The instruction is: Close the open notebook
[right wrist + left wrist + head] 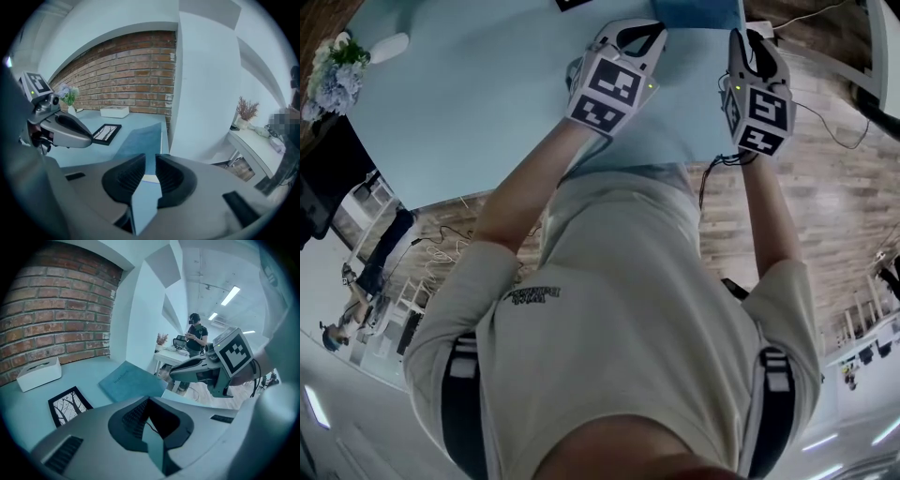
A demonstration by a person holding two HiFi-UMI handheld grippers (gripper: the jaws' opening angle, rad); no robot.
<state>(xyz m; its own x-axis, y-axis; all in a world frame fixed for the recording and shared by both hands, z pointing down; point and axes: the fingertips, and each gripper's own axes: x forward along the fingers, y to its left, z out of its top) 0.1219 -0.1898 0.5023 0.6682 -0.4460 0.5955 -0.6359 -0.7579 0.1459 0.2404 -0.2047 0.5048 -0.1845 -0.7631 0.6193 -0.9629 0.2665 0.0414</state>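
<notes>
The notebook (131,380) lies closed on the light blue table (478,103), its blue cover up with a line of print on it. In the head view the notebook (698,11) shows at the top edge, between and just past both grippers. My left gripper (152,413) hovers short of it, its jaws apart with only table showing between them. My right gripper (151,171) hangs at the notebook's (140,138) near right corner, jaws a little apart and empty. Neither gripper touches the notebook.
A black-framed picture (69,405) and a white box (38,373) sit left of the notebook near the brick wall. A flower pot (333,70) stands at the table's far left. A white pillar (206,84) rises past the table's right edge. A person (194,336) stands at another table behind.
</notes>
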